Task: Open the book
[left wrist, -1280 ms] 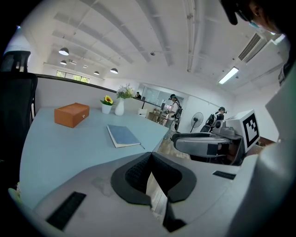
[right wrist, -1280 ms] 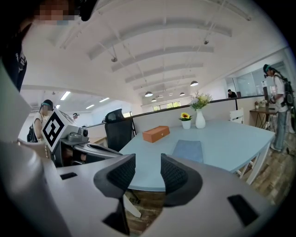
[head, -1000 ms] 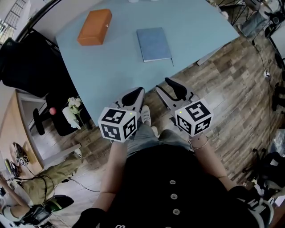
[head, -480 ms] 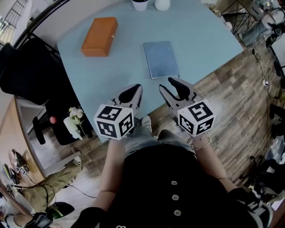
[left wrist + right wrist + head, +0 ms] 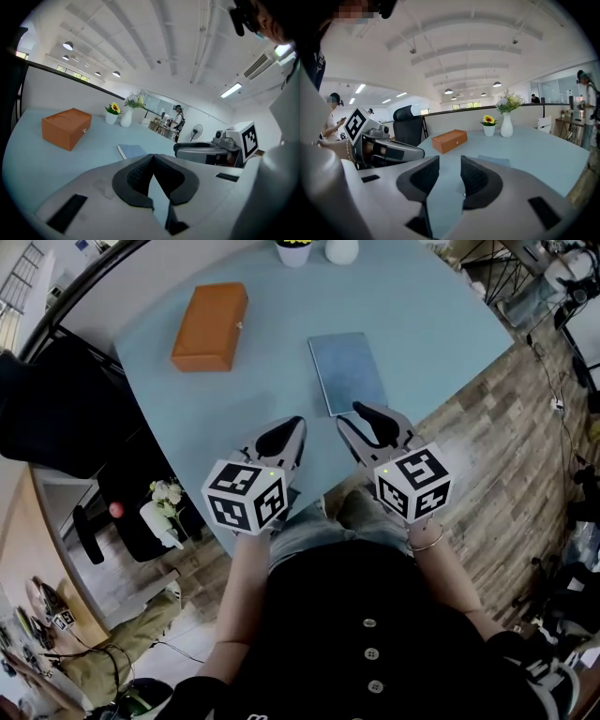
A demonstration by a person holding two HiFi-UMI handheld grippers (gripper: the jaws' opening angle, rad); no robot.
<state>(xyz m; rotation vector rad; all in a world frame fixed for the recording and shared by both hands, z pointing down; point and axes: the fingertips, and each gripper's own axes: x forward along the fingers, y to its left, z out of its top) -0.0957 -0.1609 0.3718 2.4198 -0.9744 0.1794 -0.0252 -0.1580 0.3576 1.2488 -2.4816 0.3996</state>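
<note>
A closed blue-grey book (image 5: 347, 371) lies flat on the light blue table (image 5: 441, 306). It also shows in the left gripper view (image 5: 132, 151) and the right gripper view (image 5: 494, 161). My left gripper (image 5: 296, 424) hovers over the table's near edge, left of the book and short of it, jaws shut on nothing (image 5: 152, 157). My right gripper (image 5: 350, 417) hangs just short of the book's near end, jaws a little open and empty (image 5: 450, 161). Neither gripper touches the book.
An orange box (image 5: 210, 326) lies at the far left of the table. A flower pot (image 5: 293, 249) and a white vase (image 5: 341, 249) stand at the far edge. A black chair (image 5: 56, 418) stands left of the table, with wooden floor (image 5: 525, 427) to the right.
The person has stepped up to the table. Both grippers went from over the floor to over the table's near edge, and the right one now nearly reaches the book.
</note>
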